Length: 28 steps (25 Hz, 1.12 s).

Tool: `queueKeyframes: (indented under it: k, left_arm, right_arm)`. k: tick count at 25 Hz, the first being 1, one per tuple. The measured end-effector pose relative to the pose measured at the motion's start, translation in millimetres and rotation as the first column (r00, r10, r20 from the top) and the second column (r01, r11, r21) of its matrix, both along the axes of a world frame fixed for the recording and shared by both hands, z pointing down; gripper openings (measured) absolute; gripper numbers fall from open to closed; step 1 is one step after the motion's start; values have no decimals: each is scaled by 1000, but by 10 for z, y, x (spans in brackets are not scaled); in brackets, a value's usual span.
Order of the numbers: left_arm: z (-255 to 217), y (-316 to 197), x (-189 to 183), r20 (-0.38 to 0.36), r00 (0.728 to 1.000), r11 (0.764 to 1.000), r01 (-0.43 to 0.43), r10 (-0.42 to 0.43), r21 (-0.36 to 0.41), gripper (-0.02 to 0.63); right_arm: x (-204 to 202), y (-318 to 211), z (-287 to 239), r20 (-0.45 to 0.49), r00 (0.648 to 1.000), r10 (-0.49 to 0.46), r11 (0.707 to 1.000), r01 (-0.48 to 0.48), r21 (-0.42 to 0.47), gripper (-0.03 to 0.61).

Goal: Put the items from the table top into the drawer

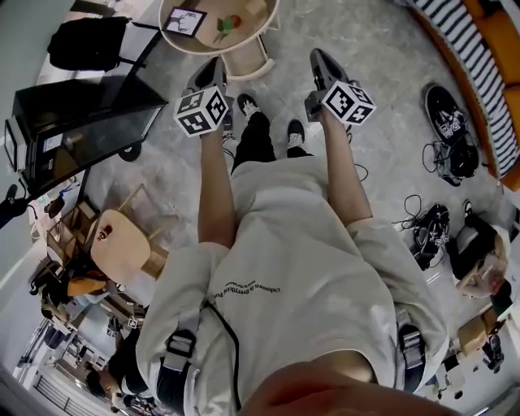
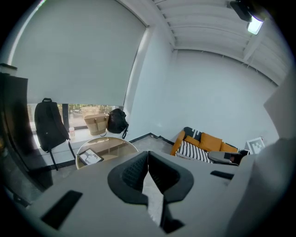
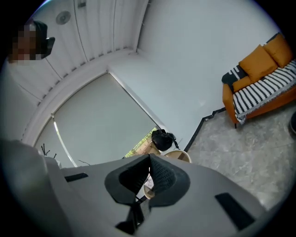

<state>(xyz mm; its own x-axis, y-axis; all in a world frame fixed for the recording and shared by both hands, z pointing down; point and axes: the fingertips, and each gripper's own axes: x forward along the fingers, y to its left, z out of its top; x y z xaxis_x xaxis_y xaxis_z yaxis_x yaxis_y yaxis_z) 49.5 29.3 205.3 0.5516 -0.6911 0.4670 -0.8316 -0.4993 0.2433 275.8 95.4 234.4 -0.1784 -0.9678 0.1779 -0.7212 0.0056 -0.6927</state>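
The items lie on the round tabletop [image 1: 262,26], at the top of the head view, well apart from both my tongs. There I see a framed picture [image 1: 185,22] and, just beside it, a red flower [image 1: 229,24]. Under the rim hangs a pale box-like part, but I cannot tell if this is the drawer.

The left tongs [image 2: 148,155] are clenched, the two pads touching at the tip with nothing between them. The right tongs [image 3: 149,159] are clenched as well and are empty.

Only the head view shows the flower. The left gripper view shows the tabletop from the side with the picture lying flat on it. The right gripper view shows only a piece of the rim behind its own jaws.

Behind the tabletop, at the window, the left gripper view shows a woven basket [image 2: 96,123] and a black bag [image 2: 117,121]. A backpack [image 2: 48,125] hangs to the left. An orange sofa [image 2: 206,141] with a striped cover stands at the right wall.

In the head view a dark desk [image 1: 81,122] and a wooden chair [image 1: 120,240] are on my left. Black shoes [image 1: 445,114] and cables lie on the floor [image 1: 390,65] on my right. Between me and the tabletop is only bare floor.
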Motion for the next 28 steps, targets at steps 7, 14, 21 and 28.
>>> queueKeyframes:
  k: [7,14,21,28]
  left_arm:
    - [382,-852,-277,-25,999,997,30,-32,-66,21]
    - [954,-1678,-797,-31,998,990,50,-55,-134,21]
    - [1666,-2172,-1349,-68,993,971,78,-96,-224,21]
    - [2302,-2210,-1514,-87,984,947,125,-157,-295,21]
  right_arm:
    - [-211,-670,242,-16,999,33,996,-34,-77,32]
    - [-1160,-1756,828,-183,957,-223,956,178,-234,32]
    - [-2153,-2720,1426,-310,806,-504,852,407,-329,32]
    - [-2468,-3044,2249,-335,673,-659,741,506,-442,34]
